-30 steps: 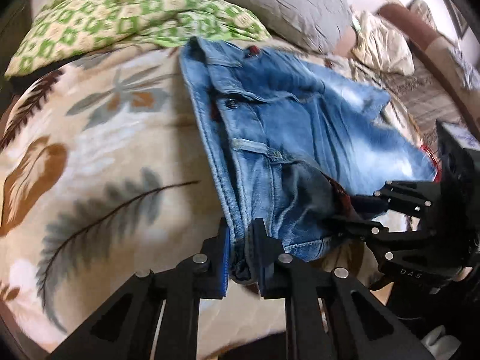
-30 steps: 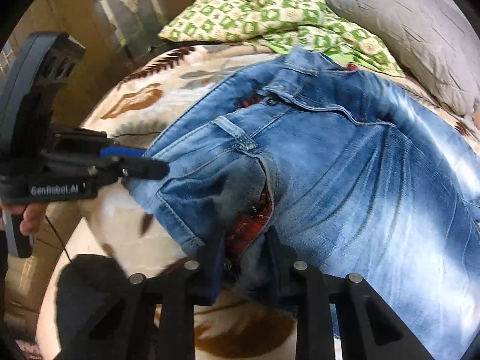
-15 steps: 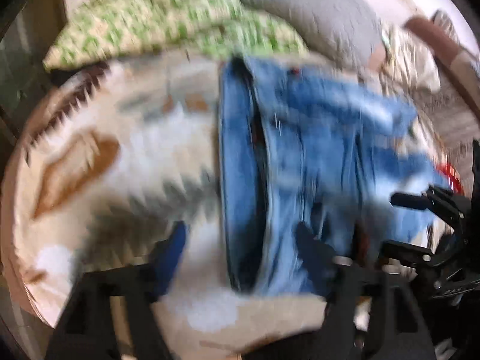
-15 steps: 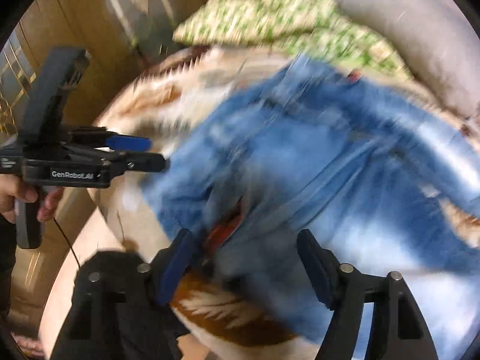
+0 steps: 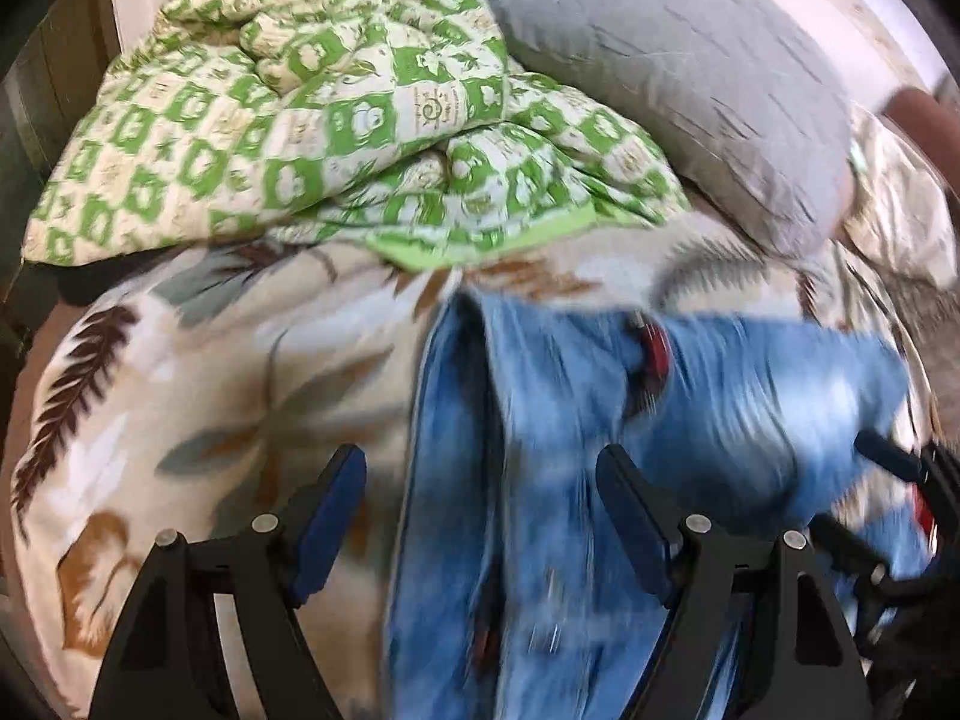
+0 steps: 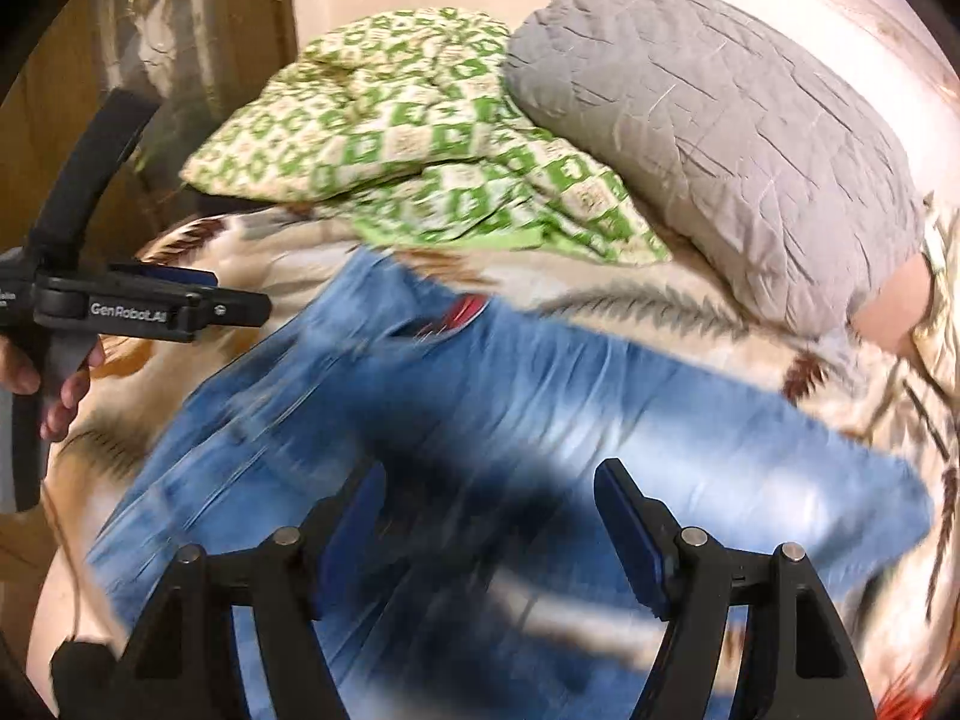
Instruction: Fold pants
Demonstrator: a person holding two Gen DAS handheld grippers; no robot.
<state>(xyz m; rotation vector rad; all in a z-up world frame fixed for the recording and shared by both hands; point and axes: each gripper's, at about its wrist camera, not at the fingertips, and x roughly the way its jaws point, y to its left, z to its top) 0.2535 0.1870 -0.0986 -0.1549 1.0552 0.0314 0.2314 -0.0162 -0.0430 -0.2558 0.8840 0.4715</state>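
The faded blue denim pants [image 6: 492, 420] are seen lying folded on the cream leaf-patterned blanket [image 5: 198, 396], below the green checked quilt [image 5: 336, 120] and grey pillow [image 6: 720, 120], while the left gripper [image 5: 480, 492] and right gripper [image 6: 489, 498], each spread wide, are held over the denim, gripping nothing.

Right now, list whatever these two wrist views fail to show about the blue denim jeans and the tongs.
- Blue denim jeans: motion blur in both views hides seams, pockets and how many layers are stacked.
- Jeans' lower end: cut off by the bottom edge in both views, behind the tong frames.
- Right tongs: open; blur and their dark shadow hide whether the pads touch the denim.
- Left tongs: open over the jeans' edge; contact unclear.
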